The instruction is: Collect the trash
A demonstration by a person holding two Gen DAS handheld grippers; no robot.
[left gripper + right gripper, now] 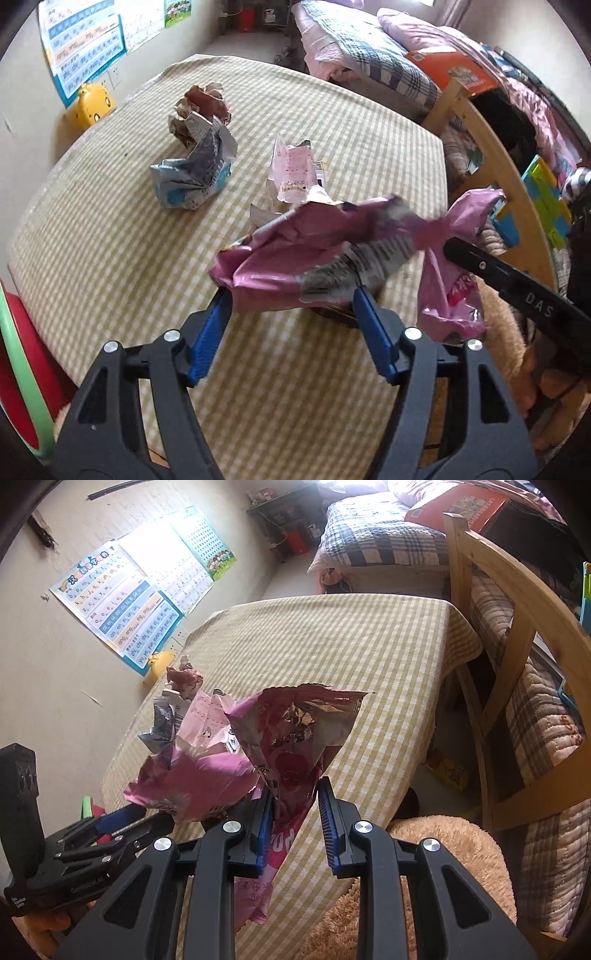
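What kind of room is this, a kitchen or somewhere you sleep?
Probably a child's bedroom: there is a bed with a plaid quilt, colourful alphabet learning posters on the wall, and a yellow cartoon toy beside the checked-cloth table.

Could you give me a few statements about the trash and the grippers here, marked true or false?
1. The right gripper has a pink wrapper between its fingers. True.
2. The left gripper is shut tight. False: its jaws stand wide apart.
3. Three more crumpled wrappers lie on the checked tablecloth. True.
4. The yellow toy sits at the table's centre. False: it is at the edge by the wall.
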